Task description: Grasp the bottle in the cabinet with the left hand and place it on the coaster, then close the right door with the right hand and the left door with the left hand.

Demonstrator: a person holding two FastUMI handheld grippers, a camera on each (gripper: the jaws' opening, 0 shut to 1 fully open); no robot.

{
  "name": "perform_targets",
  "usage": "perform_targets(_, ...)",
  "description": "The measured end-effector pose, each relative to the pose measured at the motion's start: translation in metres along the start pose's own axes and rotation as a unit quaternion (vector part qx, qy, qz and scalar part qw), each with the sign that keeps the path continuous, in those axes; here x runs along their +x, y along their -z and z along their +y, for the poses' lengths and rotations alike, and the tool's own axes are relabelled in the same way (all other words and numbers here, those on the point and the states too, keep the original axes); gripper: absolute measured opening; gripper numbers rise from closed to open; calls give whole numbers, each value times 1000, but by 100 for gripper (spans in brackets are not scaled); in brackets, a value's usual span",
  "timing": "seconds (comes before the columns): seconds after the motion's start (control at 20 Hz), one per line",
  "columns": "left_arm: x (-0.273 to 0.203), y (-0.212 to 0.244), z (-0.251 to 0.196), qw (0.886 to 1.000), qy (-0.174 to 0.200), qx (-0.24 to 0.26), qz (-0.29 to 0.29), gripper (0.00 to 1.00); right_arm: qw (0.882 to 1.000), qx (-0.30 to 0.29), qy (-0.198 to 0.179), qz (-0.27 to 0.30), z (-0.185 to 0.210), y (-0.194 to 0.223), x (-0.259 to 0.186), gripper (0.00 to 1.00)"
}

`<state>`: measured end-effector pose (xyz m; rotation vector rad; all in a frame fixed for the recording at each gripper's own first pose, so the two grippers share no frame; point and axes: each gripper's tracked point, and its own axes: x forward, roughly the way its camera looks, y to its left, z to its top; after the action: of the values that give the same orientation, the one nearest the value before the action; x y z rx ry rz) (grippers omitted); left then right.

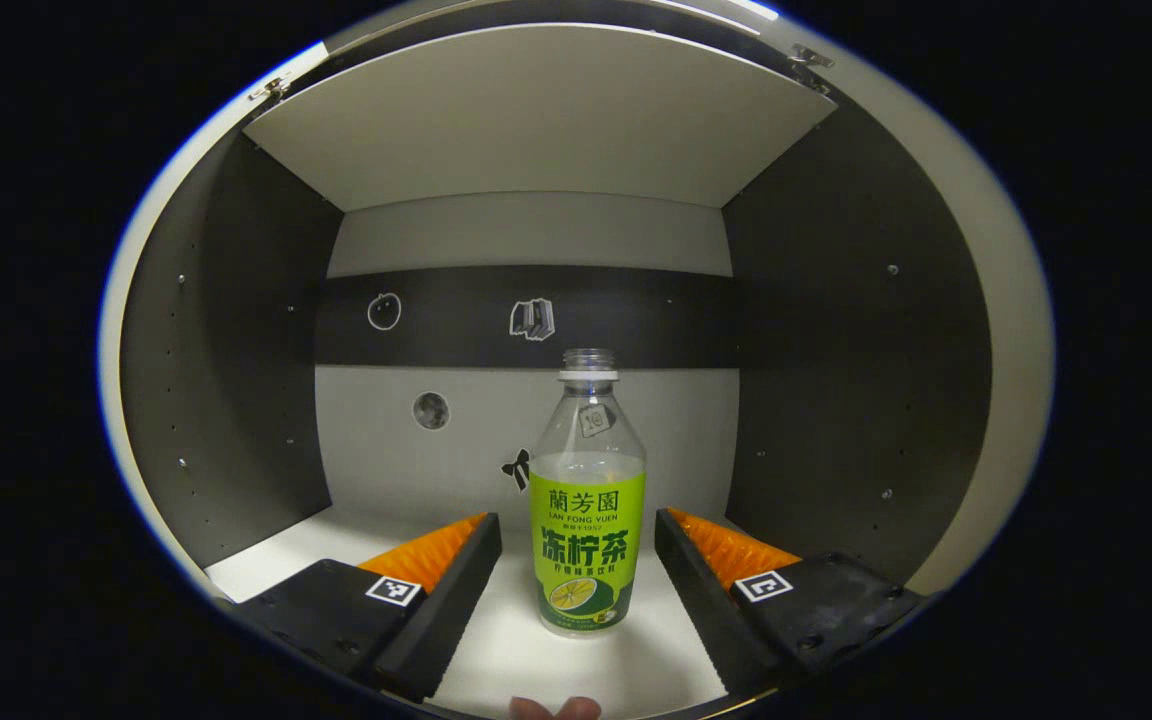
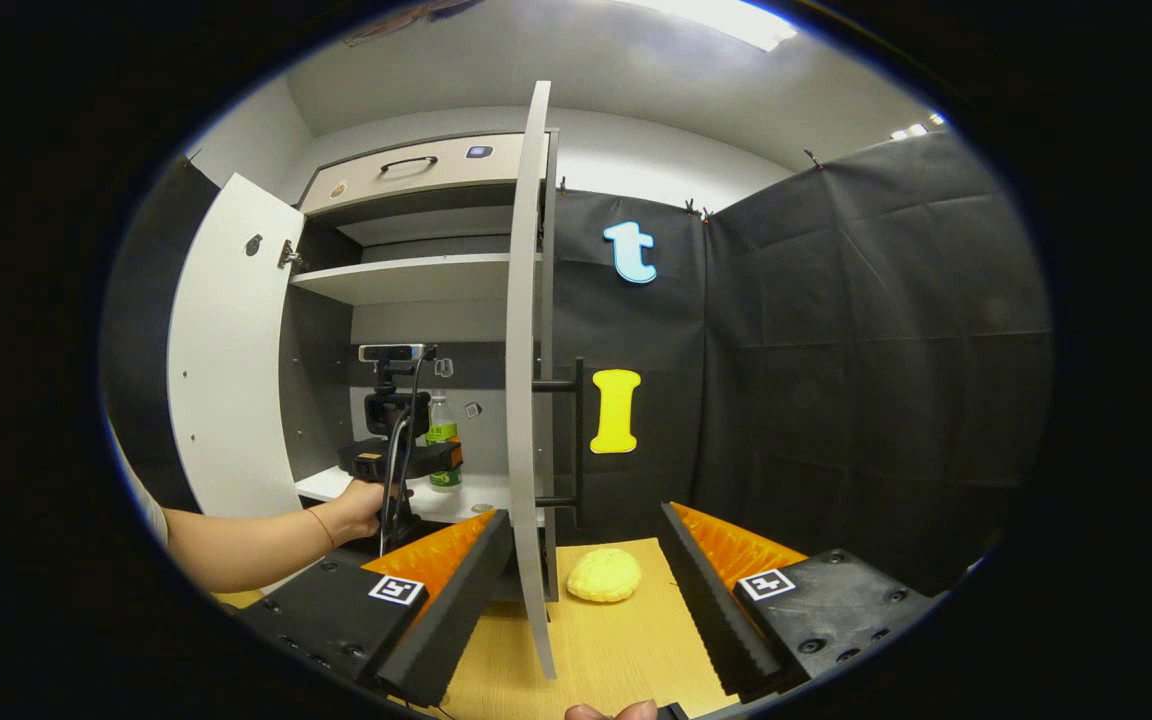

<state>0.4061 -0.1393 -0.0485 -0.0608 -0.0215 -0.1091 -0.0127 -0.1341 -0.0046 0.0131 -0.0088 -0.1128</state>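
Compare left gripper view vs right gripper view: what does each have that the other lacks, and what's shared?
Left gripper view alone: the stickers on the cabinet's back wall, and the left gripper open around the bottle.
Right gripper view alone: both open doors, the wooden table, a yellow object, the hand holding the left gripper, and the open right gripper.
Shared: bottle, cabinet shelf.
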Motion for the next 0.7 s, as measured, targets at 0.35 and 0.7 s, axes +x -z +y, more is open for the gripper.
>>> perform_targets(0.35, 14, 2, -4, 999, -1, 49, 3, 82, 1000, -3, 28, 4, -18, 3, 1, 98)
perform_targets(0.7, 12, -3, -2, 1000, 23, 5, 6, 80, 999, 7, 34, -4, -16, 0, -6, 98)
